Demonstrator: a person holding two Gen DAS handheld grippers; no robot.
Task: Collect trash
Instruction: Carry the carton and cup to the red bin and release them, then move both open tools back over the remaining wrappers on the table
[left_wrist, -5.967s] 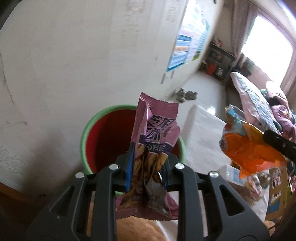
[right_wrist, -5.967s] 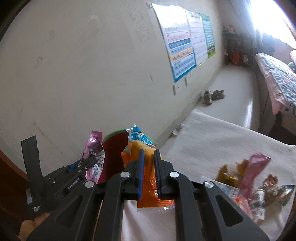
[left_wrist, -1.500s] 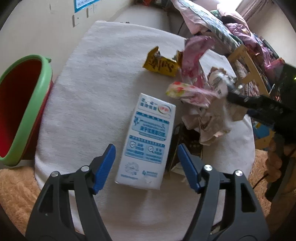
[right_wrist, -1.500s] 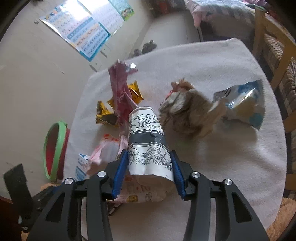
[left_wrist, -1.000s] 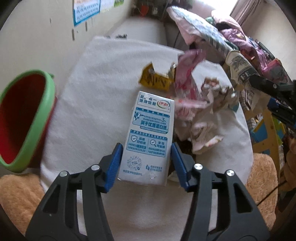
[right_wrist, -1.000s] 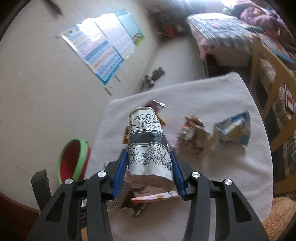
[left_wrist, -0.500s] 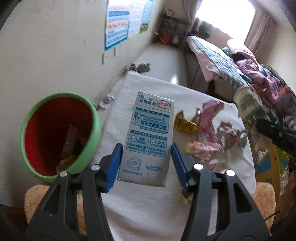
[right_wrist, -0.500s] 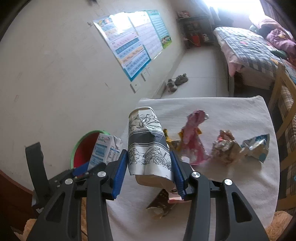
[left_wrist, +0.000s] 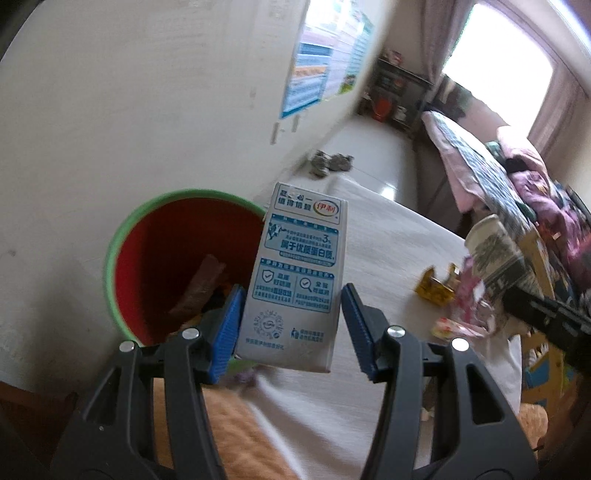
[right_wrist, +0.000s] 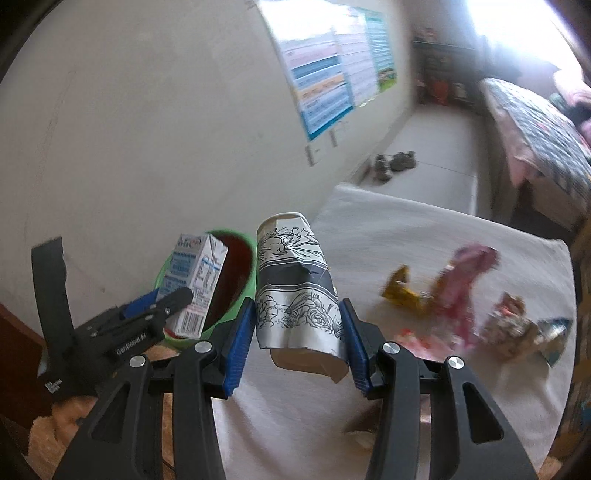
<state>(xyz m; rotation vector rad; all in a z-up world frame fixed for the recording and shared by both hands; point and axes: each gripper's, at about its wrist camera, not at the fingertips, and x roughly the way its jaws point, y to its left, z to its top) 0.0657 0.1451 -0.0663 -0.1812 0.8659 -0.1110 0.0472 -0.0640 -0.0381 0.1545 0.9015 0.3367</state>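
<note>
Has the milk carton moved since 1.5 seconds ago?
Yes. The milk carton left the white tablecloth and now hangs by the bin, gripped by the left tool.

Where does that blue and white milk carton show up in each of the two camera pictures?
Left wrist view: the milk carton fills the centre, between the fingers of the left hand-held gripper.
Right wrist view: the carton is at lower left.
Shared landmark: the green-rimmed bin just behind it.
</note>
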